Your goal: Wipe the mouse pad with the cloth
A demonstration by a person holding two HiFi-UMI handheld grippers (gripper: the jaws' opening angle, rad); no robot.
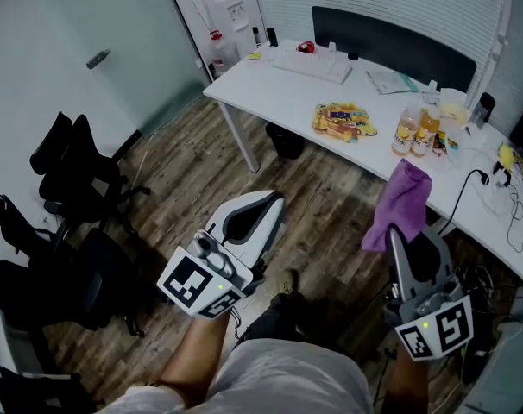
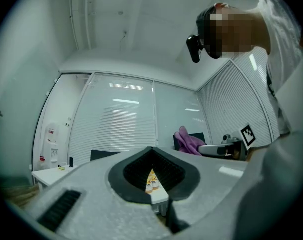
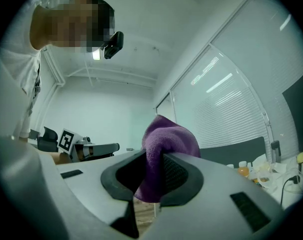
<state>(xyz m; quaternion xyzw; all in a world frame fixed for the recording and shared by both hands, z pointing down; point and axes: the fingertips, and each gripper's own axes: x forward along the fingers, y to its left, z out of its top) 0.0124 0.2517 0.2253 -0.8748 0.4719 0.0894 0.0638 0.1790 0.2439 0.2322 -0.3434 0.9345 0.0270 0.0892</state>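
Purple cloth pinched in right tool, raised above wood floor, left tool pressed together and empty on the left, white desk farther off, two drink bottles on it

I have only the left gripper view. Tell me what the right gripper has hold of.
Observer: The right gripper is shut on the purple cloth; its own view shows the jaws pinching a fold.
Operator: Give me where the grippers are against the desk.
Observer: In the head view it and the left gripper hang over the wood floor, short of the white desk.
Operator: Name what lies on that desk.
Observer: A keyboard and snack packets; I cannot make out a mouse pad.
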